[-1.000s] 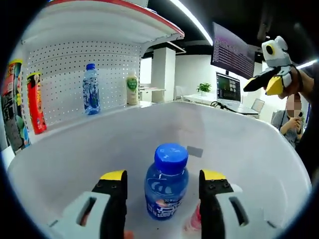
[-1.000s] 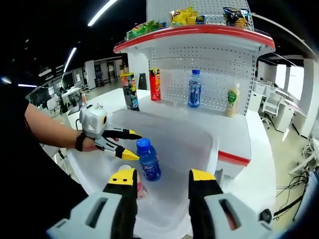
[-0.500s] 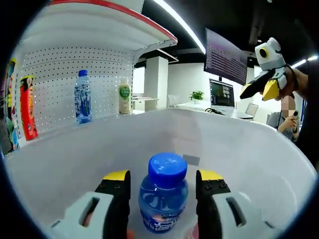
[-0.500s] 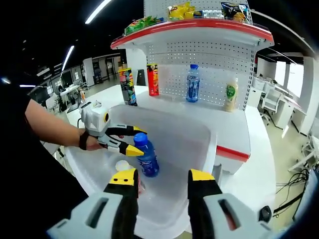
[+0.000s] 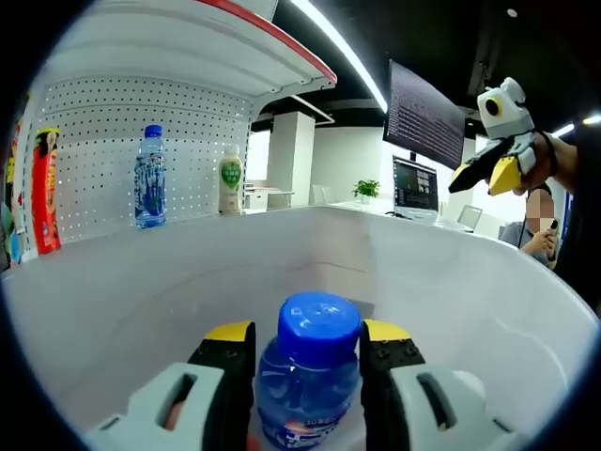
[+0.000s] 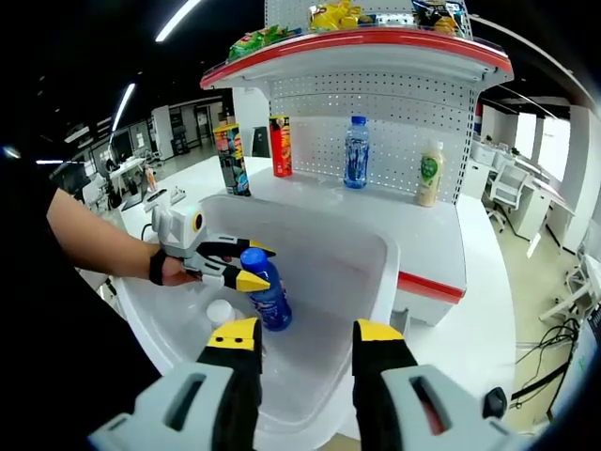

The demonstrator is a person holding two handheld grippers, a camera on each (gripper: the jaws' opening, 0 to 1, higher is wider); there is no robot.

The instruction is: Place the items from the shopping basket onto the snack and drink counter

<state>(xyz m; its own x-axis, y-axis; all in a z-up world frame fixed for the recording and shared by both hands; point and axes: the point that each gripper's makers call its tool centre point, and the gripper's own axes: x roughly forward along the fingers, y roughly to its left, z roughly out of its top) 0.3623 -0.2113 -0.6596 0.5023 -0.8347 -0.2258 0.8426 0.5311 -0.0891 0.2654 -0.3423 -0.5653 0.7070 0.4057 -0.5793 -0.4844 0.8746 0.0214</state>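
Dim office, ceiling light strips [image 5: 343, 52], desks [image 6: 512, 188].

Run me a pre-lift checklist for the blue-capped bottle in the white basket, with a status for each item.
1. Left hand-held gripper straddles the blue-capped bottle: ok, one jaw on each side just below the cap.
2. Jaws clamped on the bottle: cannot tell; they sit very close, but contact is not clear.
3. Bottle upright: ok in the right gripper view.
4. Right hand-held gripper out of the lift path: ok, open and held back above the white basket.
5. Landing room on the counter: ok, bare space between the water bottle and the green-labelled bottle.
6. White-capped item beside the bottle left undisturbed: cannot tell, partly hidden.
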